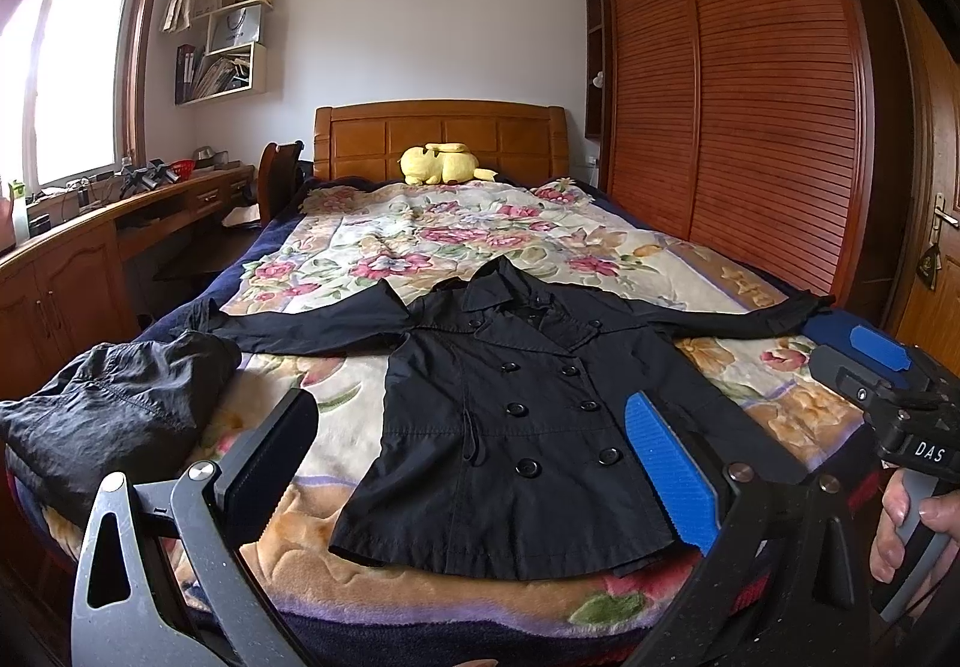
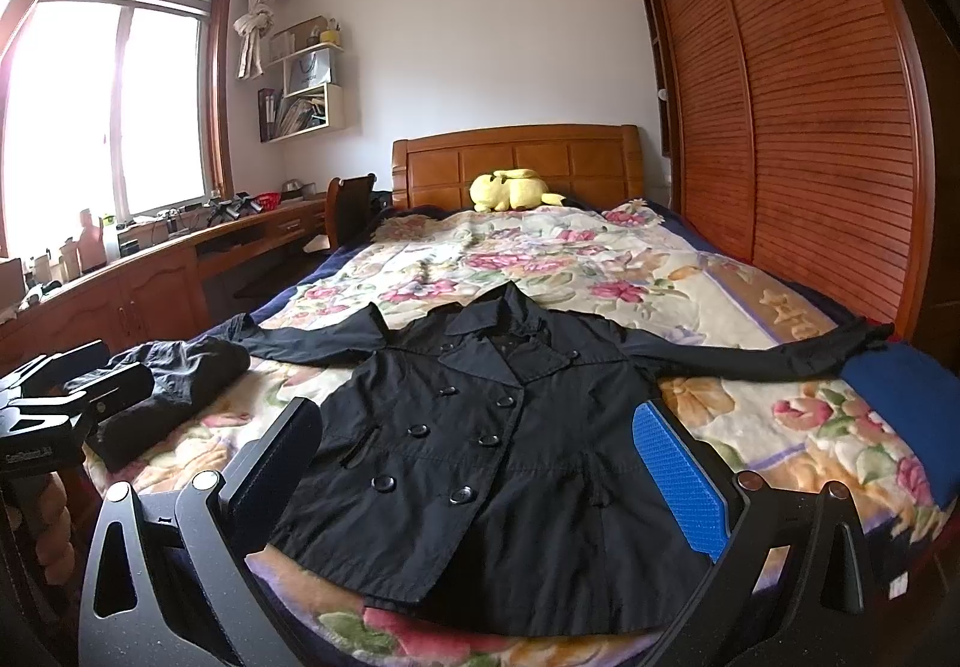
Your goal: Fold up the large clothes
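Note:
A black double-breasted coat (image 1: 516, 427) (image 2: 480, 427) lies flat, front up, on the bed's floral blanket (image 1: 420, 229) (image 2: 570, 253), both sleeves stretched out sideways. My left gripper (image 1: 468, 469) hangs open above the coat's near hem, left of centre, with nothing between its fingers. Open as well, my right gripper (image 2: 480, 472) is held over the hem a little to the right. Each gripper appears in the other's view: the right one (image 1: 864, 349) with a hand (image 1: 906, 523) on its handle, the left one (image 2: 90, 373) at the bed's left edge.
A crumpled dark garment (image 1: 120, 403) (image 2: 180, 373) sits at the bed's near left corner. A blue cloth (image 2: 900, 385) lies at the right edge. A yellow plush toy (image 1: 441, 163) rests by the headboard. Wardrobe (image 1: 750, 97) stands right; desk (image 1: 90, 247) and chair left.

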Demonstrator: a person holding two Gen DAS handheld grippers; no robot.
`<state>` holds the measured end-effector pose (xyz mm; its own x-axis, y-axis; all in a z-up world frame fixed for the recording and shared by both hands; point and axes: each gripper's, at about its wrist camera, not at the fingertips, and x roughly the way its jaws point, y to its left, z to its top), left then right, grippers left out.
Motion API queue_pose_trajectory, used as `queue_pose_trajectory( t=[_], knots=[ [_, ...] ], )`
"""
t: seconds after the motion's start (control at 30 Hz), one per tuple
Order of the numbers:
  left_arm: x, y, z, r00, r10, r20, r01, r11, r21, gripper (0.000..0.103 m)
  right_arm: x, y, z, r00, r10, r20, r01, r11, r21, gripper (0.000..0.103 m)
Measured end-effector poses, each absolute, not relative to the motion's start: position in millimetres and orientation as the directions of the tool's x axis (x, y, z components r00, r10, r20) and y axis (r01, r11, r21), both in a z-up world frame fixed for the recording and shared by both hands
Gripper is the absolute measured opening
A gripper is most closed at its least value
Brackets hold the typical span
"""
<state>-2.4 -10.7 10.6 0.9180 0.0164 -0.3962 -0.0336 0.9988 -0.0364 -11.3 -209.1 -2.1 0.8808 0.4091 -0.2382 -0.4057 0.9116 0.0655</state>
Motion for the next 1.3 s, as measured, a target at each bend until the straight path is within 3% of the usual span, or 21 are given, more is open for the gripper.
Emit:
queue_pose_trajectory(
  t=[0.9,1.3],
  knots=[
    [-3,-11,10,0.919,0.017,-0.395,-0.034,0.999,-0.035,0.103,-15,-207,-2,0.879,0.413,-0.238,-0.409,0.91,0.07,0.103],
    [14,8,-18,0.902,0.033,-0.43,-0.055,0.998,-0.038,0.103,5,-197,-11,0.862,0.426,-0.276,-0.428,0.902,0.055,0.103]
  ],
)
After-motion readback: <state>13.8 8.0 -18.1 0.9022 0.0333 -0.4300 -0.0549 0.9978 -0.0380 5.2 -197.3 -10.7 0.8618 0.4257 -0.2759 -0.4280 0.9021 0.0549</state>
